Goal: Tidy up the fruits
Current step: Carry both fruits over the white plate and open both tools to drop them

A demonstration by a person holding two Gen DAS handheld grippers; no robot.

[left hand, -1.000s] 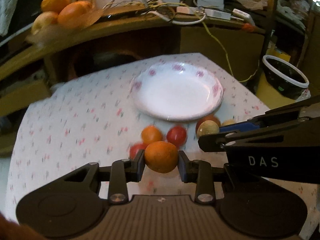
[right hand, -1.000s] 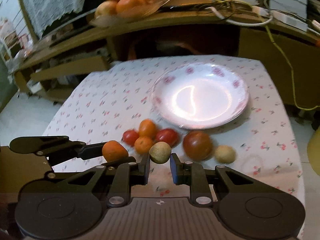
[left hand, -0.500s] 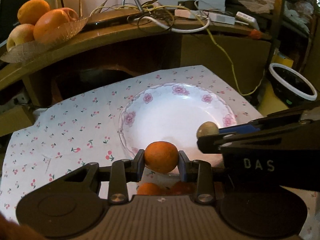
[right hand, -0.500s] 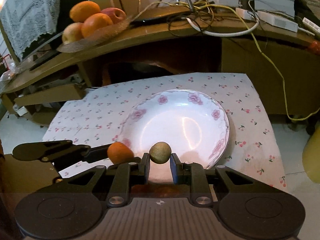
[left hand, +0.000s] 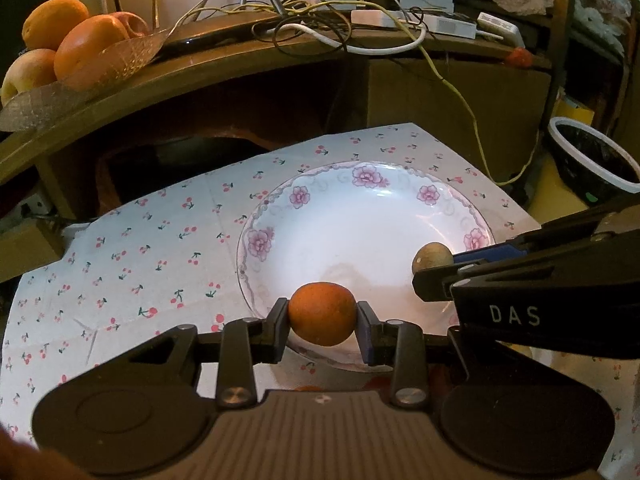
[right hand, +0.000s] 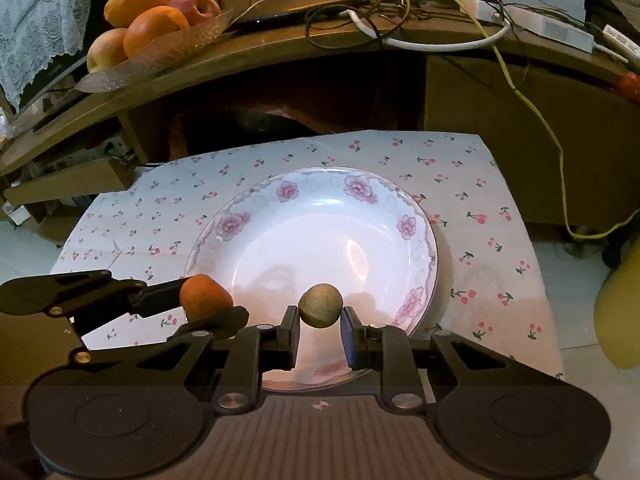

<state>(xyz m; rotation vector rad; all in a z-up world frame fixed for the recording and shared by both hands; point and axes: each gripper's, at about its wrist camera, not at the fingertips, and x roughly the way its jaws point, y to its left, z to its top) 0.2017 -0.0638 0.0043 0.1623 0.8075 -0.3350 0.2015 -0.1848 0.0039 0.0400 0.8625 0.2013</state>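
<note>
1. The fingers (left hand: pixel 282 322) of the left gripper (left hand: pixel 322 326) are closed on an orange fruit (left hand: pixel 322 314); the right gripper (right hand: pixel 320 326) pinches a tan fruit (right hand: pixel 320 305).
2. Both fruits are held over the plate (right hand: pixel 400 196).
3. If released high, they could roll off the rim.

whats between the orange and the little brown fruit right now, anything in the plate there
Nothing: in the right wrist view only bare white plate shows between the orange and the brown fruit; each is held above it by its own gripper.
</note>
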